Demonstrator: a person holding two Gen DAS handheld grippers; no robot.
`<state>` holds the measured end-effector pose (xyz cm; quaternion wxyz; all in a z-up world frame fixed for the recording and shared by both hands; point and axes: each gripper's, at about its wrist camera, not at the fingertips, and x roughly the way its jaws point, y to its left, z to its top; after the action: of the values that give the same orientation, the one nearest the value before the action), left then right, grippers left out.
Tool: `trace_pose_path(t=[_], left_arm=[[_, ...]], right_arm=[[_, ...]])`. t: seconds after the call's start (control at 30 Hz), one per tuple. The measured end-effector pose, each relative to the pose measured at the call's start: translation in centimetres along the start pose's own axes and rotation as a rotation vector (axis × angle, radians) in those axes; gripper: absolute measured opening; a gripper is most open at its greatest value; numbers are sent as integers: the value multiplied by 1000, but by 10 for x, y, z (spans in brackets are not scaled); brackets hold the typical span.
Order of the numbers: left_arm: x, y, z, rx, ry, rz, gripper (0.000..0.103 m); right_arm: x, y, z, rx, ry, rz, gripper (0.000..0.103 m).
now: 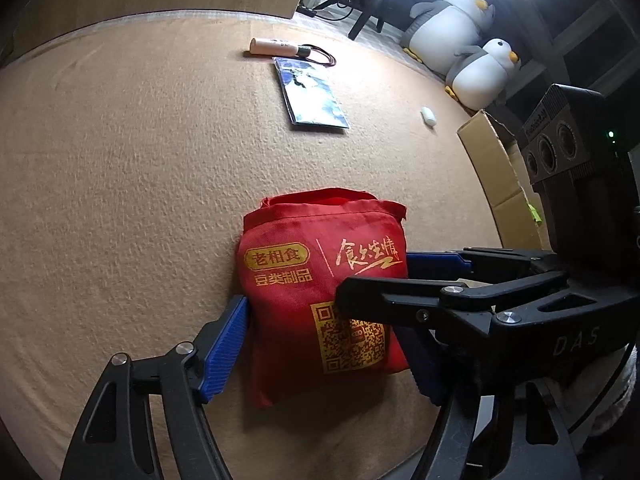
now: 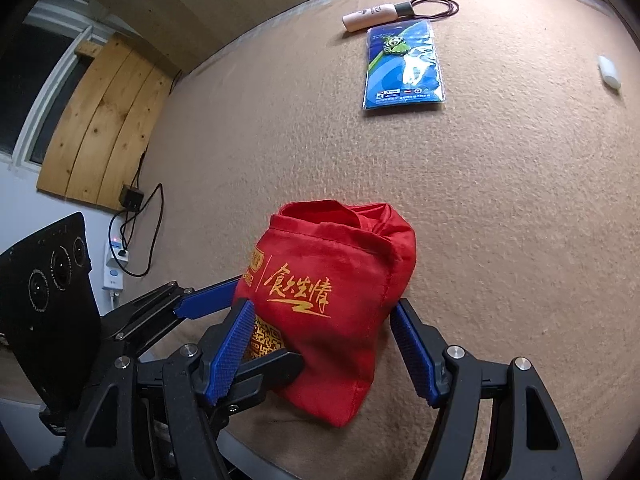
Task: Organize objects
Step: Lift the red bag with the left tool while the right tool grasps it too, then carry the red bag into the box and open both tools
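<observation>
Looks like sorting has barely started. The red fabric bag [image 1: 320, 280] with gold lettering sits near the front edge of the tan felt-covered counter [image 1: 120, 200], and everything else is loose at the far side: a blue packaged card [image 2: 404, 68], a pinkish tube [image 2: 370, 16], a dark cord loop [image 2: 436, 6] and a small white capsule-like thing [image 2: 609, 72]. A cardboard box [image 1: 496, 168] sits off the counter's right edge, maybe the destination.

Both tools are down low at the bag. The left gripper [image 1: 332, 344] has its fingers spread wide around it, one blue pad touching its left side. The right gripper [image 2: 324, 352] straddles it from the other angle, also wide, not squeezing yet.
</observation>
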<state>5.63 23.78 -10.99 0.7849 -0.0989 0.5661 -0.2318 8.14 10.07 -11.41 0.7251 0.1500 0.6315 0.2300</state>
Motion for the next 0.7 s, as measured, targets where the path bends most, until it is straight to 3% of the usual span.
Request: trace_pose_path(t=[0.33, 0.7], left_arm=[[-3, -31, 13, 48, -37, -13, 67], [1, -106, 50, 160, -81, -74, 67]], right_arm=[[-23, -16, 0, 23, -44, 13, 67], [-97, -63, 2, 76, -175, -7, 67]])
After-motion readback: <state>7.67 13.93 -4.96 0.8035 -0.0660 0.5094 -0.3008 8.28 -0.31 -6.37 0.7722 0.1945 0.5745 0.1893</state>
